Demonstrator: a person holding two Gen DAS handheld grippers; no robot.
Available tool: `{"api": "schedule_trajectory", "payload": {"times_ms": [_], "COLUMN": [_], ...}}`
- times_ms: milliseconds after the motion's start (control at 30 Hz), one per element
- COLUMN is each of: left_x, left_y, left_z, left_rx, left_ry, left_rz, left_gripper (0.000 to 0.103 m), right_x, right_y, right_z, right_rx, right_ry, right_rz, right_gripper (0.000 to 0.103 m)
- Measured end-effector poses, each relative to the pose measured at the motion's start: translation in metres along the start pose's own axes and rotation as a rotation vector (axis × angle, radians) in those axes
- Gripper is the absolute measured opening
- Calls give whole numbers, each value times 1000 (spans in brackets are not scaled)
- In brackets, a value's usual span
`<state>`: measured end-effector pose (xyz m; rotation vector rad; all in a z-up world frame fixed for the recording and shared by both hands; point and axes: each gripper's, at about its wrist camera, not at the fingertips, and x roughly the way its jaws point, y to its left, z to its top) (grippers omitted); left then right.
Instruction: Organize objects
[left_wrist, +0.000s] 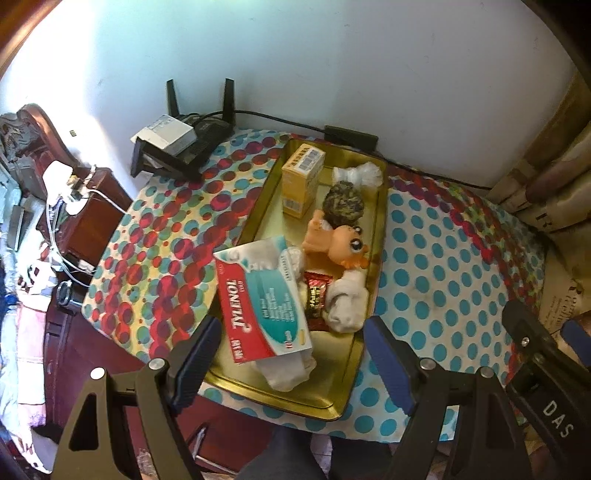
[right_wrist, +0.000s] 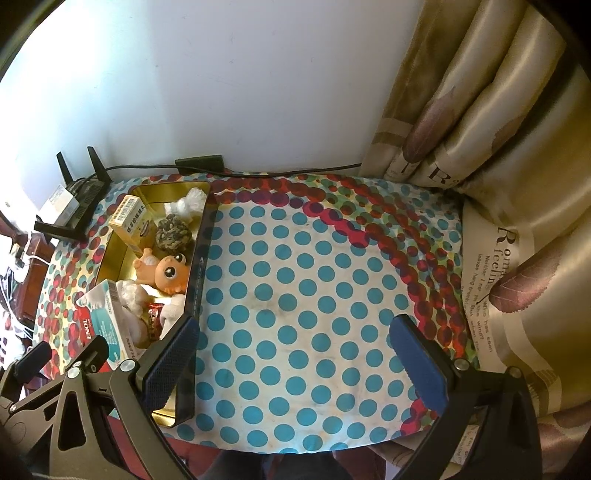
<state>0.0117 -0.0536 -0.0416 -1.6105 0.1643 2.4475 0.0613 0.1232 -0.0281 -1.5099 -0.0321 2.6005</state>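
While both grippers are hovering with jaws apart and empty at the near edge of the tabletop (right_wrist: 295, 295), the left gripper (left_wrist: 291, 354) is sitting nearer the gold tray (left_wrist: 332, 398), whose long axis is running away toward the wall. Just ahead of it, the red-and-teal medicine box (left_wrist: 258, 306) is lying tilted across the tray's left rim, while the right gripper (right_wrist: 295, 350) is facing bare cloth with the tray off to its left.

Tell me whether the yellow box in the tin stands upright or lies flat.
Upright: the yellow box stands on end in the gold tin, barcode face up.
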Motion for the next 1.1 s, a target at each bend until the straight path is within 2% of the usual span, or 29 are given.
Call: {"api": "schedule_trajectory", "payload": {"times_ms": [200, 867, 1100], "left_x": [1, 5, 1], "left_y": [-1, -2, -2], "left_z": [2, 4, 6], "left_rx": [-14, -16, -7], "left_ry": [-5, 8, -23], "left_rz": [-51, -12, -6], "left_gripper": [82, 82, 82], "right_x": [1, 0, 1], "right_y": [-7, -17, -17], "right_z": [0, 0, 1], "right_rx": [31, 63, 67], "right_ry": [-3, -5, -5], "right_rz": [-9, -24, -22], "right_gripper": [102, 102, 102]}}
